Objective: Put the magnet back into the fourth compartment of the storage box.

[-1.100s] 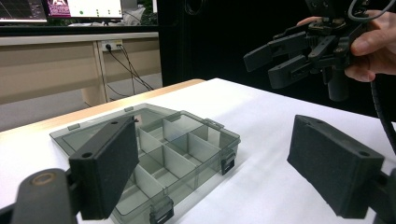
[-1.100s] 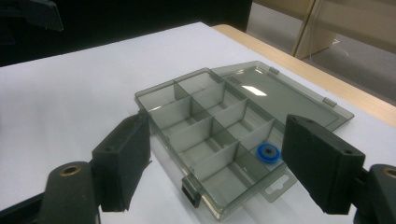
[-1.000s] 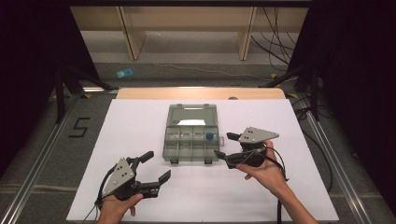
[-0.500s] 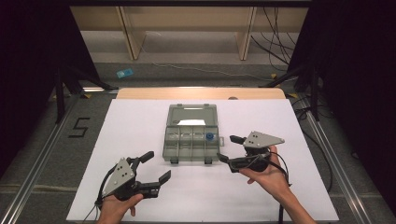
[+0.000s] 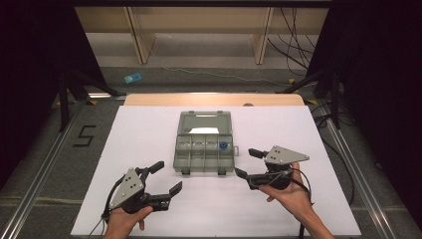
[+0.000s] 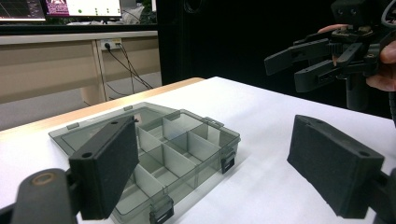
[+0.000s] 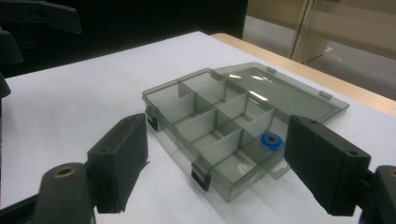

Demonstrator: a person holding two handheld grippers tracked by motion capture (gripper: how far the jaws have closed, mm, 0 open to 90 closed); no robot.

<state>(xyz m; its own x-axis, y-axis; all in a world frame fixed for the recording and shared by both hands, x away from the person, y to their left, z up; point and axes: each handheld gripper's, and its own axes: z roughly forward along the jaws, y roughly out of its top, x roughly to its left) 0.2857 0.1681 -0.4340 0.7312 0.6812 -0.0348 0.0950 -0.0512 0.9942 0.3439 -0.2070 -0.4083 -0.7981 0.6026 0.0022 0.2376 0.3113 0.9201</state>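
A smoky clear organiser box (image 5: 204,149) lies open mid-table, its lid (image 5: 205,121) flat behind it. Dividers split it into several compartments (image 7: 219,119). A small blue ring (image 5: 224,146) (image 7: 271,140) rests in a far right compartment. My left gripper (image 5: 167,177) is open at the near left, short of the box (image 6: 163,154), nothing between its pads (image 6: 112,168). My right gripper (image 5: 247,163) is open just right of the box's near corner, empty, and it appears held in a hand in the left gripper view (image 6: 299,60).
The box sits on a white mat (image 5: 149,129) over a wooden table edge (image 5: 159,99). Beyond it are wooden shelf legs (image 5: 138,35), cables (image 5: 293,45) and a blue item on the floor (image 5: 132,78). A floor mark "5" (image 5: 84,135) lies at the left.
My right gripper has drifted right and toward the near edge, away from the box's right side. The left gripper has held still.
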